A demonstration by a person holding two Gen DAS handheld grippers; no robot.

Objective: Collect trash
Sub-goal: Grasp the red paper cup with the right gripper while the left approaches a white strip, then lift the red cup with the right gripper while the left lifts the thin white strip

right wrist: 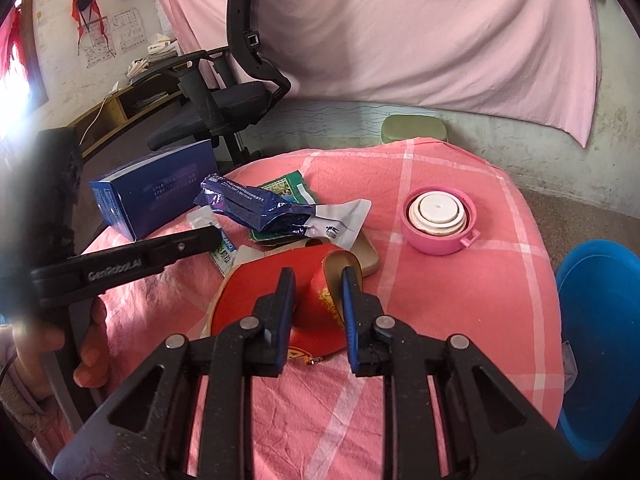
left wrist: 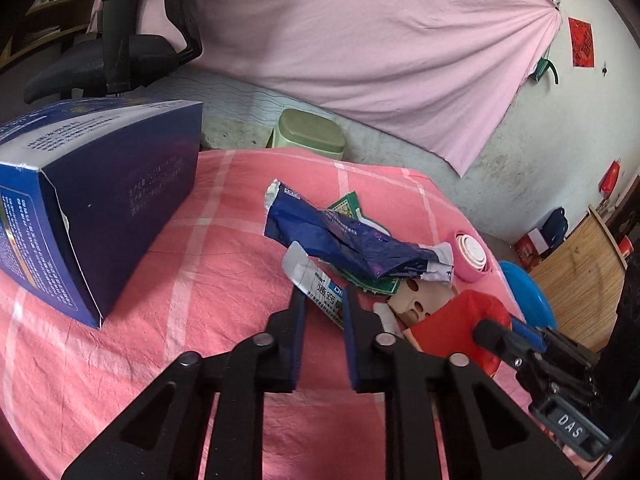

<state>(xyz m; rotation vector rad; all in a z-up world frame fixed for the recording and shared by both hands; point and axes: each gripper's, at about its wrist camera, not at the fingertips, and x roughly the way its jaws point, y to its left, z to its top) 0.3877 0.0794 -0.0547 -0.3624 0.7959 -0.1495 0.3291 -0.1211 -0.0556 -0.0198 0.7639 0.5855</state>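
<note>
- The white printed wrapper [left wrist: 320,292] lies half hidden under the crumpled blue foil bag [left wrist: 344,240].
- A blue box [left wrist: 96,200] and pink lidded container [right wrist: 438,220] share the pink checked cloth [left wrist: 224,248].
- The left gripper [left wrist: 325,300] pinches the wrapper's edge.
- The right gripper [right wrist: 318,280] clamps the red packet [right wrist: 280,292], mid-table.

Soft daylight is filling both views evenly, and the pink checked tablecloth [left wrist: 224,248] is showing only faint shadows under the litter. In the right wrist view, far left of that tablecloth [right wrist: 440,280], a window [right wrist: 12,92] is blowing out into white glare and hazing a blurred dark shape beside it. Straight lines are bending toward dark, vignetted corners.
</note>
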